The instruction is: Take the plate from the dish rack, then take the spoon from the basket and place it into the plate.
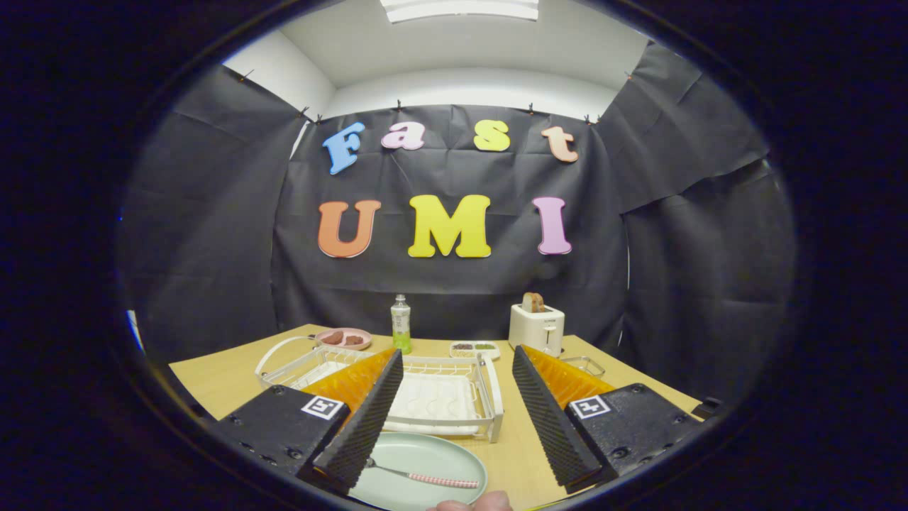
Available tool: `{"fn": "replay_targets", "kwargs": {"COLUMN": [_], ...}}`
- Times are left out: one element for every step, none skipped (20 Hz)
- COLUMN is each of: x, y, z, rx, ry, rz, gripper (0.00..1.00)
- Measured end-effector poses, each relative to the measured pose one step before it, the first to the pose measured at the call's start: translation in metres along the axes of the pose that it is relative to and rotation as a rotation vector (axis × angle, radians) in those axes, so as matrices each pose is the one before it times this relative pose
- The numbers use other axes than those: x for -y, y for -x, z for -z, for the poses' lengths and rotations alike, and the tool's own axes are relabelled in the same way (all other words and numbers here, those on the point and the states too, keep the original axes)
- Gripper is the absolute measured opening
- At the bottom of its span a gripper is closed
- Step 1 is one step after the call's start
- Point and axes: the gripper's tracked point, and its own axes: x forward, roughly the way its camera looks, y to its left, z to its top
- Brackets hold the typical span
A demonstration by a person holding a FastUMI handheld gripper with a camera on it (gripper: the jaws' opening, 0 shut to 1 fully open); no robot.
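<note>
Lying crosswise in the plate (425,454), the spoon (425,475) rests beneath spread, empty fingers (457,419).

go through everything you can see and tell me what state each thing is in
gripper: open, holding nothing
plate: flat on the table, between the fingers
spoon: lying in the plate
dish rack: empty, beyond the plate
toaster: bread sticking up
bottle: upright
</note>
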Motion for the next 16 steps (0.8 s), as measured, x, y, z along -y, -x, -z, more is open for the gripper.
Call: {"fn": "replay_targets", "kwargs": {"x": [-0.00355,-0.00568,-0.00248,-0.0025,-0.00366,-0.00716,-0.00777,-0.00418,-0.00171,-0.00352,-0.00541,-0.00532,-0.00335,0.00001,0.0002,-0.00171], "y": [-0.00017,-0.00013,0.00086,0.00077,0.00083,0.00145,0.0001,-0.00048,0.00084,0.00037,0.00025,0.00069,0.00075,0.00081,0.00133,0.00135], "z": [-0.00269,-0.00052,-0.00099,-0.0017,0.00052,0.00157,0.00232,-0.00066,-0.00262,-0.00498,-0.00442,-0.0046,-0.00408,-0.00472,-0.00386,-0.00272], "rx": [0.01064,-0.00544,0.00749,0.00773,0.00573,0.00347,-0.00137,0.0047,0.01038,0.01907,0.0167,0.0097,0.01011,0.01271,0.01169,0.0072], "ry": [-0.01825,-0.01041,-0.00569,-0.00121,-0.0071,-0.0159,-0.00471,0.0099,0.01403,0.0048,-0.00691,-0.01263,-0.01159,-0.00384,0.00167,0.00841], "rz": [0.00138,-0.00066,0.00425,0.00718,0.0041,-0.00766,-0.00956,-0.00085,0.00441,0.00083,-0.00148,-0.00836,-0.00387,0.00542,0.00421,-0.00006], "gripper": [1.0,1.0,1.0,1.0,1.0,1.0,1.0,1.0,1.0,1.0,1.0,1.0,1.0,1.0,1.0,1.0]}}
